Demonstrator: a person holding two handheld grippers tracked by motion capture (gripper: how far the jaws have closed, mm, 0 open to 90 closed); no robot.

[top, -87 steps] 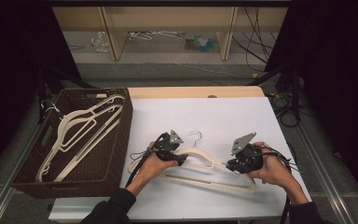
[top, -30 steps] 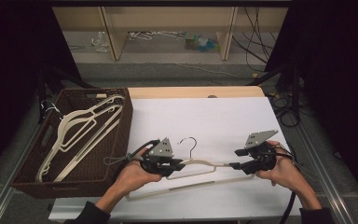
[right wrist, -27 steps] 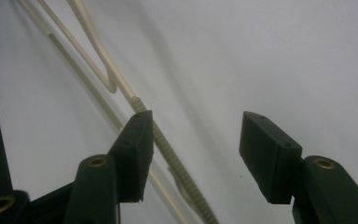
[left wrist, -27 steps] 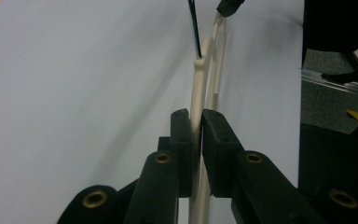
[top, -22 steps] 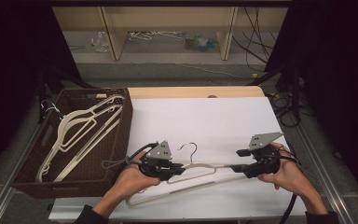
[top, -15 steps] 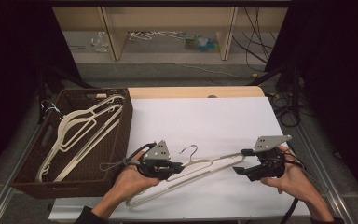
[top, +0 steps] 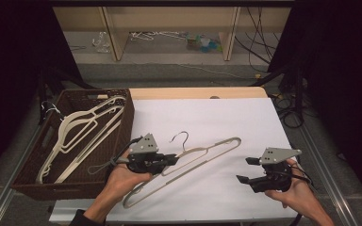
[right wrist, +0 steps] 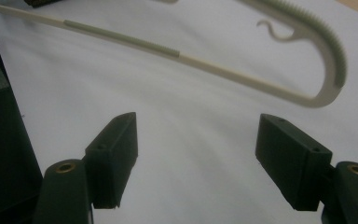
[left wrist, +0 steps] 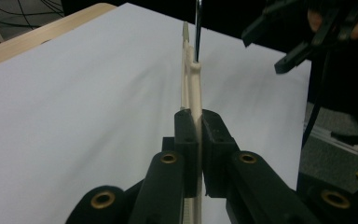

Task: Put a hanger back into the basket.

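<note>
Nearest the person, at the right of the white counter [top: 217,117], the right claw [top: 243,170] sits in the person's right hand [top: 296,195] with its jaws spread wide and nothing between them. In the right gripper view the two black pads stand well apart over bare white surface, and the curved end of a cream hanger [right wrist: 307,56] lies beyond them, clear of both.

To the left and slightly farther in, the left hand [top: 122,176] holds the left claw [top: 173,159], which is clamped on that same hanger [top: 188,165] near its neck. The left gripper view shows the jaws pressed tight on the thin cream bar [left wrist: 193,116], seen edge-on, with the dark metal hook [left wrist: 198,28] rising just past them (the right claw appears blurred in that view's upper right corner).

In the high view the hanger runs diagonally, its near end low at the left front of the counter and its far end toward the right, near the counter's middle. Its metal hook [top: 181,137] points toward the far side.

Farther left, beside the counter, a dark wicker basket [top: 33,160] holds several more cream hangers [top: 82,129] lying together.

Beyond the counter's far wooden edge, a low shelf unit [top: 169,23] stands on the floor with cables around it.
</note>
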